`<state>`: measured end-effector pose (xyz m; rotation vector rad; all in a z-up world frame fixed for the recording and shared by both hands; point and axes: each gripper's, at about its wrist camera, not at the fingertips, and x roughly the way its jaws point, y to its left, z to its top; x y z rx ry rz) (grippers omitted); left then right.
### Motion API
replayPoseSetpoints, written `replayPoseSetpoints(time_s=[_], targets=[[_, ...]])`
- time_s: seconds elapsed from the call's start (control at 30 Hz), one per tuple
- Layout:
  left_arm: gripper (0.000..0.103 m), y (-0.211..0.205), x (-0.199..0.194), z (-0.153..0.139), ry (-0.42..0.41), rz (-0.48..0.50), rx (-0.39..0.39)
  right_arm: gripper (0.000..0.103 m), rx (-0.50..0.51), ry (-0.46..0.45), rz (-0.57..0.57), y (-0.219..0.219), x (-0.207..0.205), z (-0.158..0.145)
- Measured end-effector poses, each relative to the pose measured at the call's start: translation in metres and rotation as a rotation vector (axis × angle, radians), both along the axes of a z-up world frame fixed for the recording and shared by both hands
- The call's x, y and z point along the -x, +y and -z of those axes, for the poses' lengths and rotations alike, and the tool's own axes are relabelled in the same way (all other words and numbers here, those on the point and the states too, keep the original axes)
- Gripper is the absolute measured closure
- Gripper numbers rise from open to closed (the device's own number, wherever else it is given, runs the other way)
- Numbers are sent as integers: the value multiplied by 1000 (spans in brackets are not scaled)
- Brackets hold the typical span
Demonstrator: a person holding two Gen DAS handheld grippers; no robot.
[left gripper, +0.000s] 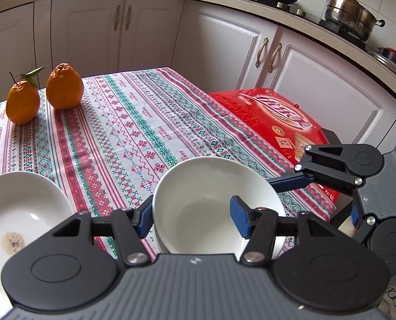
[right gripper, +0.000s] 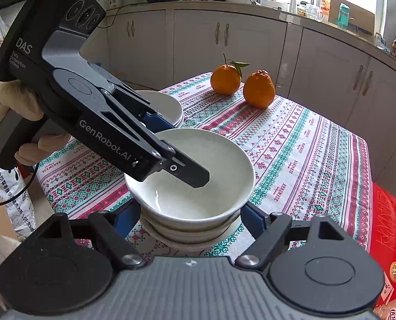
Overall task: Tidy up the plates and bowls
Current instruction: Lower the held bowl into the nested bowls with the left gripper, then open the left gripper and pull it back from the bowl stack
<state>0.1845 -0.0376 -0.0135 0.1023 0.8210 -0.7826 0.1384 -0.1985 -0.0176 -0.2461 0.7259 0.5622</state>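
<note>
Items listed by where they sit relative to the bowl stack.

1. Table under a patterned cloth [left gripper: 144, 122]: carries the stack near its front edge.
2. Red box [left gripper: 272, 117]: beyond the stack on the right in the left wrist view, off the cloth's edge.
3. Left gripper [left gripper: 192, 216]: nearly closed, pinching the wall of the top bowl [right gripper: 219, 165], one finger inside and one outside. Only the right wrist view shows us its whole body and the gloved hand [right gripper: 11, 101] holding it.
4. Right gripper [right gripper: 190, 213]: about half open, its pads against opposite sides of the lower bowls [right gripper: 187, 229]. From the left wrist view we see only one of its fingers, reaching behind the stack.
5. Plates [right gripper: 168, 104]: just beside the stack, behind the left gripper. Only the left wrist view shows us a brown stain in the top one.
6. Top bowl: tilted above the lower bowls.
7. Two oranges [left gripper: 23, 101] [left gripper: 63, 88]: well beyond the stack at the far edge, one with leaves.
</note>
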Motion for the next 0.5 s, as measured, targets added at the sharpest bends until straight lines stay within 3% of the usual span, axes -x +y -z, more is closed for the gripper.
replayPoseSetpoints(time_s=[0.17, 0.2, 0.23, 0.27, 0.5], targets=[[40, -1, 0, 1, -5, 6, -2, 17, -2, 5, -3, -1, -1, 0], [37, -1, 0, 1, -7, 5, -1, 12, -1, 5, -3, 0, -1, 1], [37, -1, 0, 1, -9, 9, 3, 2, -4, -3, -3, 0, -1, 0], [36, -1, 0, 0, -12, 10, 5, 0, -13, -14, -4, -1, 0, -1], [23, 8, 5, -13, -62, -5, 18, 0, -29, -15, -15, -5, 1, -4]])
